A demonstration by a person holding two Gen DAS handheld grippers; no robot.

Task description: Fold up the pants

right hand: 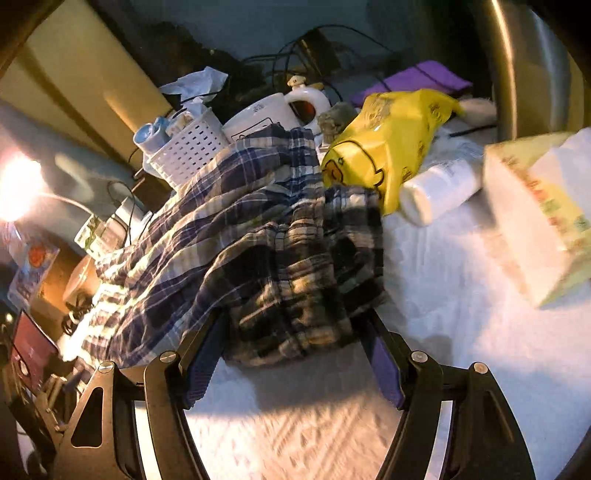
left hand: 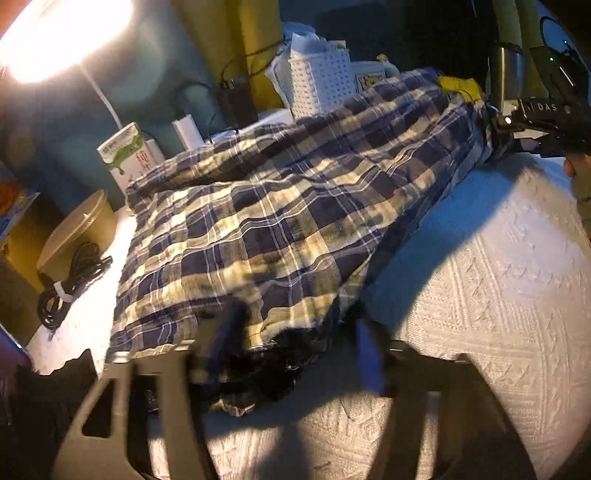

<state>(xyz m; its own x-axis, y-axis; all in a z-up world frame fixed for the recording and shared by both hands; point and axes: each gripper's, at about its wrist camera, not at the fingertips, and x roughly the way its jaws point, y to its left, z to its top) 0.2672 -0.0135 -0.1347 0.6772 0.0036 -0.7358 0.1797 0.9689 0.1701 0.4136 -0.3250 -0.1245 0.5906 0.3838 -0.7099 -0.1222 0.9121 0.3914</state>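
Blue, white and yellow plaid pants (left hand: pixel 277 206) lie spread lengthwise on a white textured bedspread (left hand: pixel 480 295). In the left wrist view my left gripper (left hand: pixel 299 343) sits at the near end of the pants. Its jaws are apart, with the dark, blurred hem between them. In the right wrist view my right gripper (right hand: pixel 295 362) is at the other, bunched end of the pants (right hand: pixel 240 240). Its fingers (right hand: pixel 207 354) flank the crumpled cloth widely and the bedspread (right hand: pixel 461 295) shows below. The right tool's black body (left hand: pixel 546 110) shows at the far end in the left wrist view.
Clutter lines the far side of the bed: a white perforated basket (right hand: pixel 188 151), a white kettle (right hand: pixel 273 110), a yellow bag (right hand: pixel 388 147), a white bottle (right hand: pixel 439 188) and a tissue box (right hand: pixel 535 214). A bright lamp (left hand: pixel 55 33), a carton (left hand: pixel 125 151) and a coiled black cable (left hand: pixel 70 284) sit beside the pants.
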